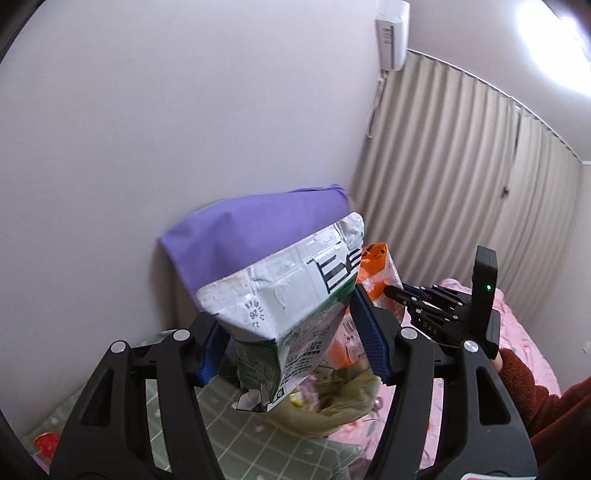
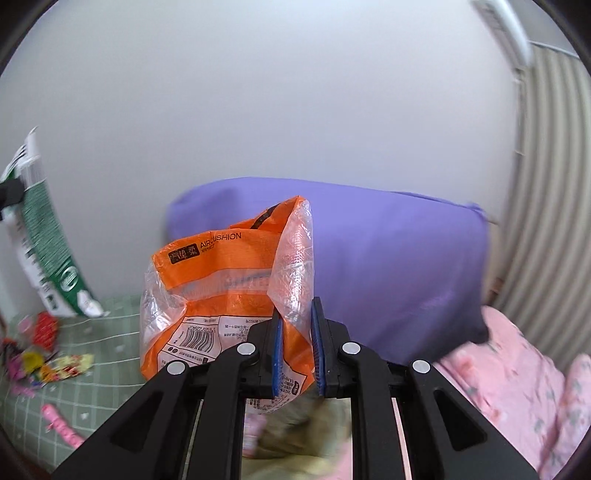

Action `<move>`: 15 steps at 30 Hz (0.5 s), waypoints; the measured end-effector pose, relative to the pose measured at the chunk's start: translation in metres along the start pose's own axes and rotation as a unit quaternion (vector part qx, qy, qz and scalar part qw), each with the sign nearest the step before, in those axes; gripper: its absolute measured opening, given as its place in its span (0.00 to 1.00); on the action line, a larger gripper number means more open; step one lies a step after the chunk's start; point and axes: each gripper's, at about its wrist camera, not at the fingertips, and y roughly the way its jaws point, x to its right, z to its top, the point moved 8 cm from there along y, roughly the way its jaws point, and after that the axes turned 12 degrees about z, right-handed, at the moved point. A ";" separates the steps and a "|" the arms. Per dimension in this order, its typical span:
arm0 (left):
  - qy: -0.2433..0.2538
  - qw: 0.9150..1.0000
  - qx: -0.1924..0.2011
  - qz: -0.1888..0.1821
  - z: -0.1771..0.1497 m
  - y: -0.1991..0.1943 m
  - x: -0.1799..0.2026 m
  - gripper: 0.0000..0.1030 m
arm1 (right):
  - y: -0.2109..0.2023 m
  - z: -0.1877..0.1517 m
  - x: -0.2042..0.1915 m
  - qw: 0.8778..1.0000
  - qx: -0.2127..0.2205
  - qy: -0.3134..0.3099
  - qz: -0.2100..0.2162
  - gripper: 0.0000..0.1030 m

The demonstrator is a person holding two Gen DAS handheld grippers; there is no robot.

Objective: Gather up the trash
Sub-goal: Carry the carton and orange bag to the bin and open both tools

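Lower centre of both views: a brown paper bag (image 1: pixel 332 410) gapes beneath my loads. My left gripper (image 1: pixel 291 332) clamps the white-green pouch (image 1: pixel 280 306), long axis upright; my right gripper (image 2: pixel 297 350) pinches the orange wrapper (image 2: pixel 229 291), equally near.

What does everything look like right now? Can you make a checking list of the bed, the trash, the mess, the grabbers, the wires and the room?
Surface: green checked bedspread.
Job's things: white and green carton and orange plastic bag, both held up; brown bag open below.
Clutter: small wrappers on the bedspread.
Grippers: left gripper clamps the carton; right gripper pinches the orange bag.
Cables: one hangs from the air conditioner.
Surroundings: purple pillow, pink quilt, curtain.
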 end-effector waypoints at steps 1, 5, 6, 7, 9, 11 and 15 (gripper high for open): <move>0.002 1.000 -0.002 -0.010 0.000 0.004 0.006 0.57 | -0.004 -0.001 0.012 1.000 0.001 0.005 -0.015 0.14; -0.003 0.997 -0.021 -0.073 -0.003 0.030 0.037 0.57 | -0.006 -0.013 0.042 0.998 -0.020 -0.001 -0.056 0.14; -0.006 0.996 -0.027 -0.090 -0.005 0.039 0.044 0.57 | -0.004 -0.020 0.045 0.998 -0.029 -0.001 -0.057 0.14; -0.012 0.994 -0.034 -0.106 -0.008 0.048 0.050 0.57 | 0.001 -0.023 0.045 0.998 -0.036 -0.003 -0.055 0.14; -0.024 0.990 -0.053 -0.130 -0.015 0.068 0.061 0.57 | 0.012 -0.033 0.046 0.997 -0.054 -0.006 -0.051 0.14; -0.032 0.986 -0.077 -0.141 -0.029 0.091 0.064 0.57 | 0.025 -0.041 0.040 0.996 -0.071 -0.010 -0.045 0.14; -0.020 0.983 -0.151 -0.103 -0.079 0.149 0.062 0.57 | 0.051 -0.059 0.030 0.995 -0.101 -0.012 -0.013 0.14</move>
